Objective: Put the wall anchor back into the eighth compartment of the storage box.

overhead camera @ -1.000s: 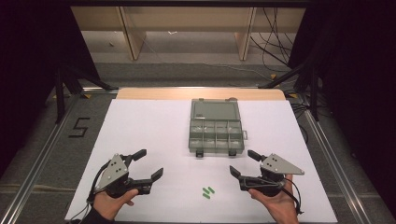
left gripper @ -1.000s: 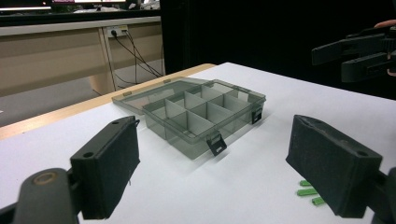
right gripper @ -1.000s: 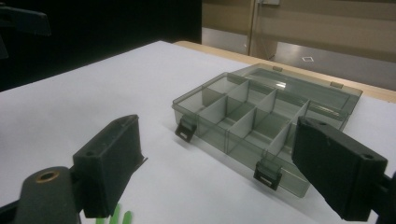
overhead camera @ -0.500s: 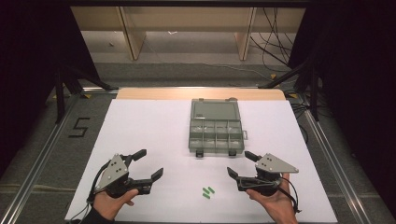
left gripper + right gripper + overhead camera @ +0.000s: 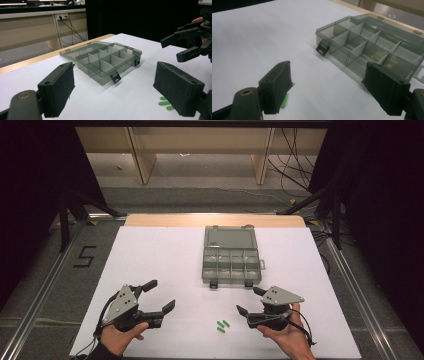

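A grey see-through compartment box (image 5: 231, 262) lies open at the middle of the white table, its lid laid flat toward the far side. Its latches hang at the near edge. Three small green pieces (image 5: 222, 325) lie on the sheet near the front edge, between my two hands. My left gripper (image 5: 161, 294) hovers open to their left, with nothing between its jaws. To the right of the pieces my right gripper (image 5: 249, 300) is open too and holds nothing. The left gripper view looks past its jaws (image 5: 115, 85) at the box (image 5: 105, 62), the green pieces (image 5: 165, 102) and the right gripper (image 5: 173, 48). The right gripper view has the box (image 5: 372, 47) ahead and one green piece (image 5: 284, 101) behind its left jaw.
The white sheet (image 5: 165, 255) covers the table, with a wooden strip (image 5: 215, 220) along the far edge. Metal rails run down both sides. A black "5" mark (image 5: 85, 256) sits on the floor at the left. Wide bare sheet lies left and right of the box.
My right gripper has shifted a little to the left, closer to the green pieces. The left gripper and the box have stayed put.
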A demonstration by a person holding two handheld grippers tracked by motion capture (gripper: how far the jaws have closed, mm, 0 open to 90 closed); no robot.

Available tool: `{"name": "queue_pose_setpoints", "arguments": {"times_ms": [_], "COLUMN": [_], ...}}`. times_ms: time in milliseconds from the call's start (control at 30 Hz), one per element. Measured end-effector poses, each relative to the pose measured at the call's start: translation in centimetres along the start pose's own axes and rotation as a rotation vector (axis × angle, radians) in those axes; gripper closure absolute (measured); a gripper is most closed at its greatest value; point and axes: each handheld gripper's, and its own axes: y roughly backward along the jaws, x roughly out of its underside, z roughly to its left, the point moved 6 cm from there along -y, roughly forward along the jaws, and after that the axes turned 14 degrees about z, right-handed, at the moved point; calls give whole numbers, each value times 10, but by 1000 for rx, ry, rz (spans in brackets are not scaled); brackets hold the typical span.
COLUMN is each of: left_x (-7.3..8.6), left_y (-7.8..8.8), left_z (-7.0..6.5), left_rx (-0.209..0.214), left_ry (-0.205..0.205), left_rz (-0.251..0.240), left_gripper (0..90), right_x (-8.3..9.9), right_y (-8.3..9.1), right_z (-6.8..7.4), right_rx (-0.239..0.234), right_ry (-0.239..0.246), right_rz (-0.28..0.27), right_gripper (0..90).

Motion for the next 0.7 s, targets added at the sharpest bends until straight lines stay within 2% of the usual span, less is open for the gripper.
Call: {"name": "queue_pose_setpoints", "arguments": {"times_ms": [133, 167, 267, 367, 400, 433, 633, 700], "left_x": [0, 0, 0, 0, 0, 0, 1, 1], "left_y": [0, 0, 0, 0, 0, -1, 1, 2], "left_z": [0, 0, 0, 0, 0, 0, 0, 0], "left_rx": [-2, -3, -3, -2, -2, -2, -2, -5], "left_ry": [2, 1, 1, 2, 1, -1, -3, 4], "left_rz": [5, 7, 5, 4, 5, 5, 3, 2], "left_gripper": [160, 160, 160, 160, 160, 160, 160, 160], "right_x": [0, -2, -2, -5, -6, -6, -9, -10], "right_y": [-4, -7, -9, -17, -23, -23, -38, -41], "right_z": [3, 4, 4, 7, 9, 9, 17, 19], "right_rx": [-18, -35, -37, -41, -50, -50, -80, -81], "right_ry": [22, 31, 33, 44, 60, 60, 116, 113], "right_rz": [36, 47, 70, 99, 129, 129, 206, 221], "right_gripper": [242, 248, 259, 267, 281, 281, 313, 323]}}
